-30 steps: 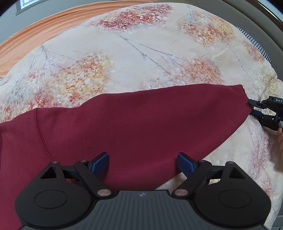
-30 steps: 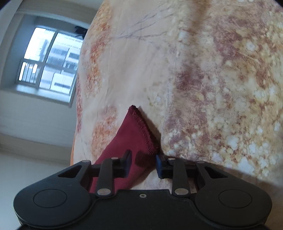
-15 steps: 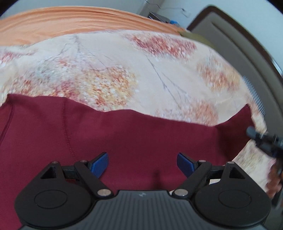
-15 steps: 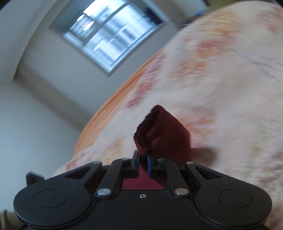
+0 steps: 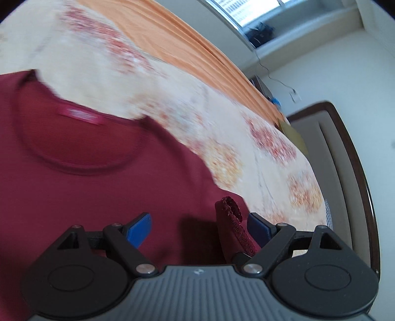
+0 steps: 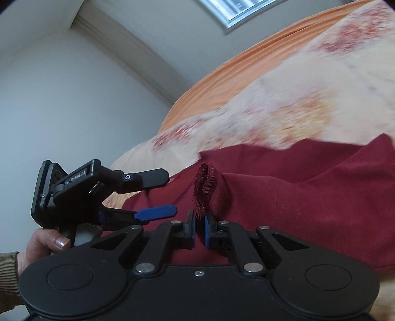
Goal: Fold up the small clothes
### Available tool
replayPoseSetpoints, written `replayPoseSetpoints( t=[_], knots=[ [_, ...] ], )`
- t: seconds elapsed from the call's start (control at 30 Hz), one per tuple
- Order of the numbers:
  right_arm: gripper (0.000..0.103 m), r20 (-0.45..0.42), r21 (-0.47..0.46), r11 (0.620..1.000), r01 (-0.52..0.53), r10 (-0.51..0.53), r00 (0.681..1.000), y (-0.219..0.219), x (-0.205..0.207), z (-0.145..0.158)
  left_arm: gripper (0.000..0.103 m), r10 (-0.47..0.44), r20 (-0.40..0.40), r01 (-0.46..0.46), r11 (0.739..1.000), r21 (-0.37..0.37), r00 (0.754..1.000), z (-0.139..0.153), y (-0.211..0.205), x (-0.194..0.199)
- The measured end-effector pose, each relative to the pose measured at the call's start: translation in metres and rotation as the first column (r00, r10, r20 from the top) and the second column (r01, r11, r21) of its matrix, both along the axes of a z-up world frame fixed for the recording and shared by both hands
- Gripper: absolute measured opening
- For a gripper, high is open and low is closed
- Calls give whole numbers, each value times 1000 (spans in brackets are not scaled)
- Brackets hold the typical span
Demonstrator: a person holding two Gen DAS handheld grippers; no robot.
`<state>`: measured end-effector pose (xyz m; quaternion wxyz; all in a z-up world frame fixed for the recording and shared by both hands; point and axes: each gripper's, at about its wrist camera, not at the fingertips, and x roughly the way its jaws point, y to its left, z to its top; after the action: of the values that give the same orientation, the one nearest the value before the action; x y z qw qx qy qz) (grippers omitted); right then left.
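A dark red shirt (image 5: 98,187) lies flat on the floral bedspread (image 5: 172,81), its round neckline (image 5: 81,138) and label facing up. My right gripper (image 6: 200,219) is shut on the frayed cuff of the sleeve (image 6: 205,190), holding it up over the shirt's body (image 6: 308,205). In the left wrist view that sleeve cuff (image 5: 232,214) stands just inside the right blue pad (image 5: 258,227). My left gripper (image 5: 198,227) is open above the shirt, touching nothing. In the right wrist view the left gripper (image 6: 169,193) hangs open at the left, held by a hand (image 6: 47,242).
An orange sheet (image 5: 187,42) runs along the far side of the bedspread. A dark-framed padded headboard (image 5: 345,177) stands at the right. A window (image 6: 242,10) and pale walls lie beyond the bed.
The right gripper closed on the sleeve cuff, lifted it and carried it in over the shirt's body. The left gripper rolled and swung along the shirt, bringing the neckline into view.
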<state>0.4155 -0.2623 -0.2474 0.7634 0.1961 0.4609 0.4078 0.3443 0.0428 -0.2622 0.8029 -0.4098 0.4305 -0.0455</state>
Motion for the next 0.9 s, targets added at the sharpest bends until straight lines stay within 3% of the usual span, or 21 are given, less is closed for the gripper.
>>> replayPoseSetpoints(
  t=[0.2, 0.33, 0.5, 0.6, 0.7, 0.77, 0.87, 0.9],
  knots=[
    [7, 25, -28, 995, -96, 96, 995, 74, -27, 2, 88, 65, -18, -66, 996, -62, 998, -17, 54, -32],
    [7, 37, -67, 987, -148, 151, 988, 115, -47, 1, 88, 100, 1, -99, 987, -129, 995, -27, 75, -44],
    [7, 54, -79, 978, -194, 199, 979, 161, -65, 3, 88, 105, 47, -97, 982, -163, 993, -23, 108, -55],
    [7, 66, -70, 972, -223, 227, 972, 191, -78, 7, 88, 113, 66, -101, 982, -158, 991, -18, 131, -63],
    [7, 80, -70, 964, -256, 261, 962, 220, -88, 8, 88, 112, 24, -109, 988, -111, 993, -20, 154, -74],
    [7, 83, -79, 958, -277, 283, 955, 237, -96, 5, 82, 111, -20, -113, 991, -76, 994, -27, 167, -79],
    [7, 90, -122, 946, -301, 313, 946, 259, -105, -6, 56, 120, -66, -123, 992, -33, 991, -39, 180, -85],
    [7, 86, -130, 943, -306, 319, 944, 262, -107, -10, 43, 126, -73, -128, 992, -22, 989, -43, 182, -87]
  ],
)
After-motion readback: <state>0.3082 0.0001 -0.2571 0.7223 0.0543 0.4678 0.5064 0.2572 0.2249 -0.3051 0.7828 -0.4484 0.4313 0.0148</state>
